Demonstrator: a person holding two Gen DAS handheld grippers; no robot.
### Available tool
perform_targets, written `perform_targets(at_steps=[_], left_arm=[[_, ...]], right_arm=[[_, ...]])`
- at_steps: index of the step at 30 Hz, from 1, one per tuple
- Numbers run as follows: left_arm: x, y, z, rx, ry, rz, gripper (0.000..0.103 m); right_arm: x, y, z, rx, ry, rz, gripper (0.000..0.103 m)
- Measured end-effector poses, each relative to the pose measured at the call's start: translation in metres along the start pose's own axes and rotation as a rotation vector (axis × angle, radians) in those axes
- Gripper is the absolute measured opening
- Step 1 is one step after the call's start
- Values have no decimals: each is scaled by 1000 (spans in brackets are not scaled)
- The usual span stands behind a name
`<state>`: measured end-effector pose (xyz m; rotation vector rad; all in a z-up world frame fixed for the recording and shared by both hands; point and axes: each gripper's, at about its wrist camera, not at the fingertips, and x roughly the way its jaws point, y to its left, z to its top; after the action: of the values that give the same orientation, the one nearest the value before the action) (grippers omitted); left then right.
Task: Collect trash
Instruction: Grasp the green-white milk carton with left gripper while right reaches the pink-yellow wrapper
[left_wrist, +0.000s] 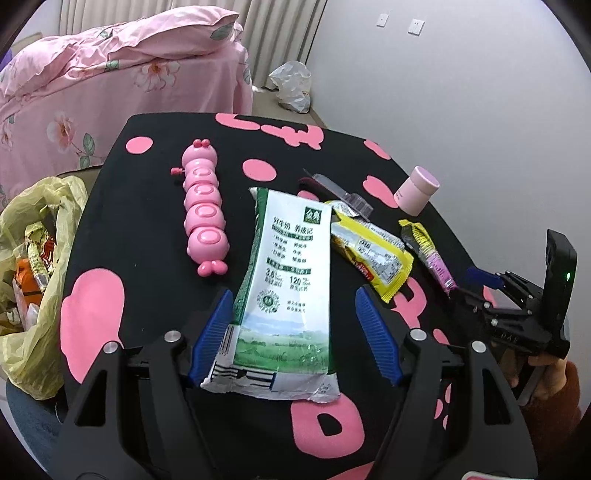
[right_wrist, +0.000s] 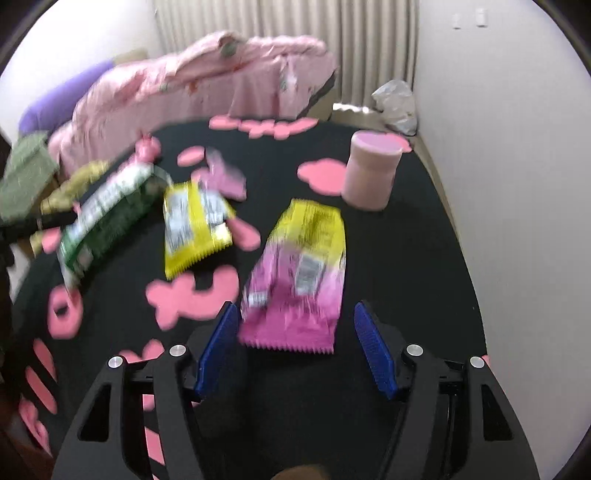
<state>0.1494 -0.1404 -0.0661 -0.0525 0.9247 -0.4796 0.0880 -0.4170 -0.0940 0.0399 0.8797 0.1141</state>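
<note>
A green and white milk pouch (left_wrist: 284, 288) lies flat on the black table with pink shapes (left_wrist: 147, 221). My left gripper (left_wrist: 293, 325) is open, its blue pads on either side of the pouch's near end. A yellow wrapper (left_wrist: 373, 254) and a pink and yellow wrapper (left_wrist: 428, 251) lie to the right. My right gripper (right_wrist: 293, 343) is open, its pads astride the near end of the pink and yellow wrapper (right_wrist: 299, 280). The yellow wrapper (right_wrist: 195, 225) and the pouch (right_wrist: 107, 218) show blurred to the left. The right gripper also shows in the left wrist view (left_wrist: 484, 280).
A yellow bag with trash (left_wrist: 37, 273) hangs off the table's left edge. A pink caterpillar toy (left_wrist: 203, 206) lies left of the pouch. A pink jar (left_wrist: 417, 190) (right_wrist: 369, 170) stands at the far right. A clear plastic piece (left_wrist: 340, 192) lies behind the wrappers. A pink bed (left_wrist: 110, 81) stands beyond.
</note>
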Motion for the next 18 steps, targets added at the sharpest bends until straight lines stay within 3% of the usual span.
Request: perform_targets(at_steps=[4, 6, 10, 17, 18], left_arm=[[-2, -4, 7, 18, -12, -33, 69], [0, -4, 12, 23, -7, -40, 75], [19, -8, 28, 64, 39, -9, 83], [41, -15, 51, 124, 89, 20, 83], [42, -15, 52, 128, 93, 21, 83]], right_arm=[[7, -8, 16, 74, -36, -1, 62], [12, -12, 22, 94, -54, -8, 62], [36, -23, 35, 128, -20, 1, 56], [63, -26, 54, 65, 46, 48, 55], [64, -26, 55, 57, 52, 61, 51]])
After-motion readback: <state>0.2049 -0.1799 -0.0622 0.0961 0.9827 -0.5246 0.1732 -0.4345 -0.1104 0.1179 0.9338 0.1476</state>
